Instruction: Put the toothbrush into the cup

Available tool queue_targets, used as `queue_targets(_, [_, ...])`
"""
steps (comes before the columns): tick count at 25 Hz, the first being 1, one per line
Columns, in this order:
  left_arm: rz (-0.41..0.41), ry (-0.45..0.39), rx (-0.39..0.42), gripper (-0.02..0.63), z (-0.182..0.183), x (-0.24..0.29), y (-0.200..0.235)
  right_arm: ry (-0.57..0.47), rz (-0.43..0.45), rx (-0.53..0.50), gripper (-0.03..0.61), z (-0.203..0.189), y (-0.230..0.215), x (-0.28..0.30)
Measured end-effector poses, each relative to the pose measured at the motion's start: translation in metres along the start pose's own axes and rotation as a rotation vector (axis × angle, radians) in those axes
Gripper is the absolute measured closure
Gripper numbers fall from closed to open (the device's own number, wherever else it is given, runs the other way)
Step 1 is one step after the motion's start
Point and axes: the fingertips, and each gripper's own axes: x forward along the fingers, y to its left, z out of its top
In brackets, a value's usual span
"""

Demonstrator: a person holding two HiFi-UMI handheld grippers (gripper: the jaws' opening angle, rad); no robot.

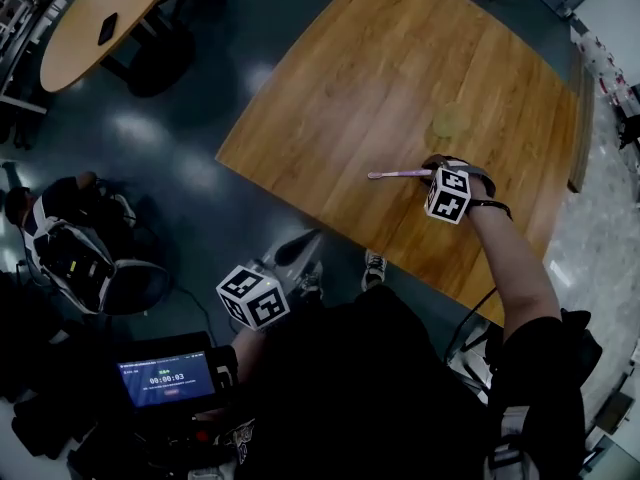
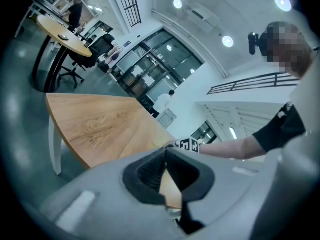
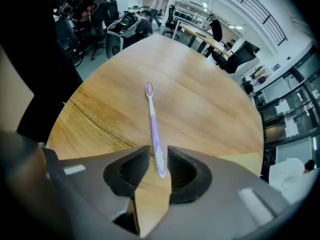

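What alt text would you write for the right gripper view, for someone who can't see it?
A purple and white toothbrush lies on a wooden table, its handle end between the parted grey tongs, which do not press on it. Office desks stand behind.

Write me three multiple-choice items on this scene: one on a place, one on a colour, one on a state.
1. Where does the slim plastic toothbrush lie?
A. on the floor
B. on the round-edged wooden table
C. in a cup
2. What colour is its handle?
A. lilac
B. green
C. red
3. How is the left claw?
A. wide open
B. clamped on the toothbrush
C. shut, empty

B: it lies flat on the wood, its handle end between the parted jaws of the right claw.
A: the handle is pale purple.
C: its jaws meet with nothing between them.
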Motion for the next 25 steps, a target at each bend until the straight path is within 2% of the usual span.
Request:
queue_targets(6, [0.064, -0.031, -0.035, 0.614, -0.001, 0.001, 0.009, -0.002, 0.122, -0.101, 0.486, 0.007, 0.002, 0.016])
queue_targets(13, [0.100, -0.057, -0.060, 0.614, 0.003, -0.001, 0.015, -0.049, 0.253, -0.083, 0.509, 0.030, 0.008, 0.019])
queue_targets(18, [0.102, -0.054, -0.056, 0.614, 0.002, 0.009, 0.010, -0.085, 0.263, -0.091, 0.512, 0.035, 0.006, 0.020])
queue_targets(20, [0.094, -0.044, -0.049, 0.614, 0.004, 0.007, 0.015, -0.132, 0.245, -0.024, 0.514, 0.047, 0.003, 0.018])
queue_targets(21, [0.089, -0.039, -0.042, 0.614, 0.005, 0.009, 0.014, -0.177, 0.234, 0.046, 0.512, 0.051, 0.000, 0.013])
queue_targets(23, [0.074, -0.031, -0.020, 0.614, 0.009, 0.020, 0.007, -0.315, 0.216, 0.251, 0.512, 0.056, -0.007, -0.007])
queue_targets(25, [0.054, -0.032, 0.010, 0.614, 0.016, 0.035, -0.001, -0.512, 0.214, 0.490, 0.514, 0.065, -0.012, -0.035])
